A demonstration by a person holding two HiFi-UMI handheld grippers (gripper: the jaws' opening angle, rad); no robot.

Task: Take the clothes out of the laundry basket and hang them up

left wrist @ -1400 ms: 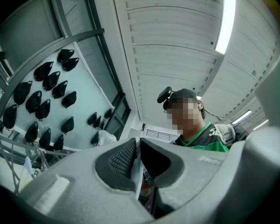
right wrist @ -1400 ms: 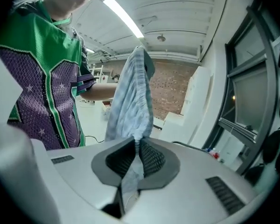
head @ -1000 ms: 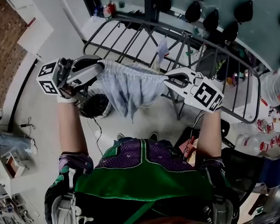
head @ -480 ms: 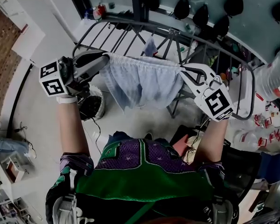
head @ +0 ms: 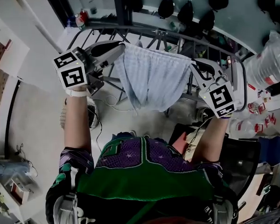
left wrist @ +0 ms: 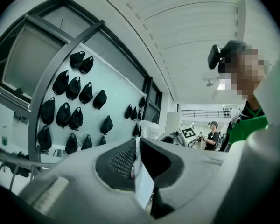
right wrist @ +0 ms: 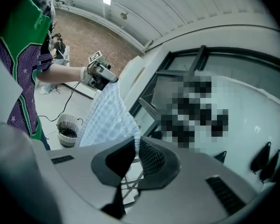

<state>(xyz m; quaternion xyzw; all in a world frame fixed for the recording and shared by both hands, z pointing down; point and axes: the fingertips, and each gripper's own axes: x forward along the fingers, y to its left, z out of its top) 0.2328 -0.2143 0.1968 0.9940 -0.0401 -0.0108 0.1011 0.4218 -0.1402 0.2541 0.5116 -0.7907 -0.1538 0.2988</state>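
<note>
Between the two grippers, above the drying rack (head: 140, 28), a pair of pale blue checked shorts (head: 151, 76) hangs stretched by its gathered waistband. The left gripper (head: 121, 46) is clamped on one end of the waistband and the right gripper (head: 193, 64) on the other. Each gripper's own view shows a thin edge of cloth pinched tight between dark ribbed pads.

From the head view the fabric sags into a point in front of the rack's dark metal bars. Whether it touches any bar cannot be told, and the leg openings are lost in the folds. The left gripper view shows only a narrow strip of cloth at the jaws; the rest of the shorts is out of its sight. The right gripper view shows the cloth running away to the far gripper.

On the floor below, a round woven basket (right wrist: 67, 129) stands by a cable; its dark inside cannot be read. Behind the rack, dark caps (left wrist: 67, 111) hang in rows on a pale wall. The rack's right end is cut off by the right forearm.
</note>
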